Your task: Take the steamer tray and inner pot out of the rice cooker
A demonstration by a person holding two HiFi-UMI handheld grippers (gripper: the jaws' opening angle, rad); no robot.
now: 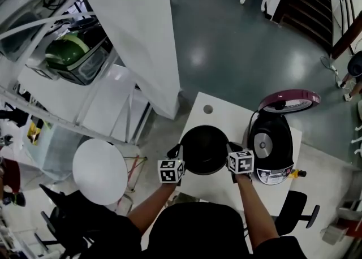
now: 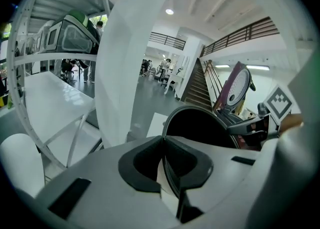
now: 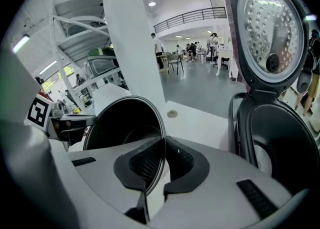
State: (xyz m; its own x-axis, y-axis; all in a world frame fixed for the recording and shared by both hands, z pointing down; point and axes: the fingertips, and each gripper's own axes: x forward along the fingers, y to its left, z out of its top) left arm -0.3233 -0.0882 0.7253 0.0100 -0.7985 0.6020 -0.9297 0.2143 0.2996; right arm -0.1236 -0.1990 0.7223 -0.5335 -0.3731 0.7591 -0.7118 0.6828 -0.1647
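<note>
– Inner pot [image 1: 203,149], the round black metal one: where is it?
– Outside the black rice cooker [image 1: 272,146] with the open maroon-edged lid [image 1: 289,100], at its nine o'clock, above the white table [image 1: 218,111]; whether it touches the top I cannot tell
– And the tools?
– Both clenched on the pot's rim: the left gripper [image 1: 178,151] at eight o'clock, the right gripper [image 1: 232,148] at four o'clock, the thin edge pinched between each pair of jaws
</note>
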